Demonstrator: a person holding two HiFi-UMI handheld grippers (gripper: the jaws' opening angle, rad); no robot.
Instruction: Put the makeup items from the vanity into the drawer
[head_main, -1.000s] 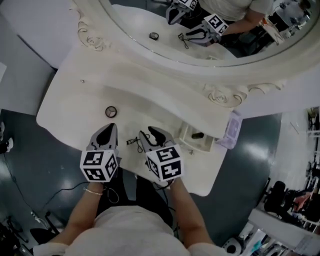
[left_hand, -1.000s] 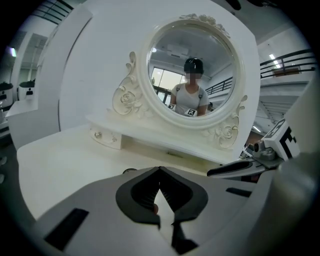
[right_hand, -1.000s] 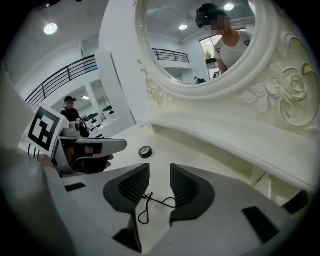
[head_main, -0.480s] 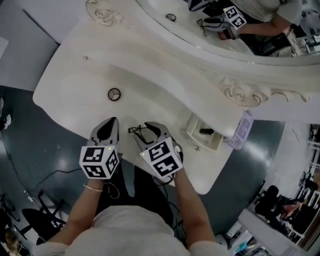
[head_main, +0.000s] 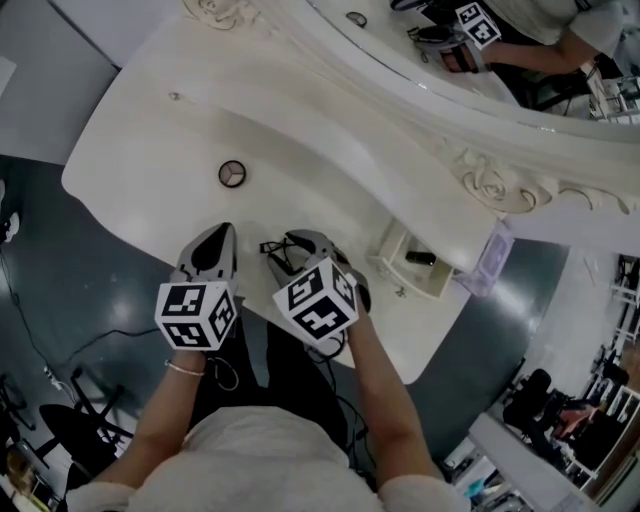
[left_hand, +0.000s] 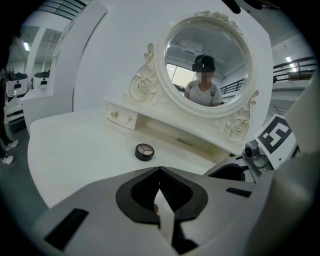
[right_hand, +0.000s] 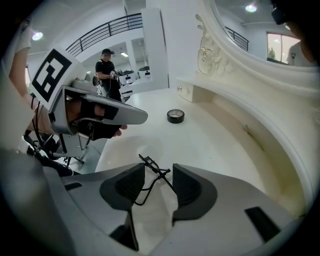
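Eyelash curler (right_hand: 150, 164): lying on the vanity (head_main: 300, 140), lower centre of the head view, being straddled by the right gripper (right_hand: 157, 175), whose spread jaws have just been opening, nothing pinched. Pickup is being set up; closure on the wire, then carriage to the drawer (head_main: 392, 262) at centre right, is probably being called for. Left gripper (left_hand: 160, 172): pressed together, empty.

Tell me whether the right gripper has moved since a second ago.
Yes. In the head view the right gripper has shifted left over the eyelash curler lying on the vanity; its fingers have just been opening and now straddle it.

Two tongs (head_main: 215, 243) (head_main: 292, 250), one compact (head_main: 232, 174), one eyelash curler (right_hand: 162, 172), one open drawer (head_main: 388, 262)
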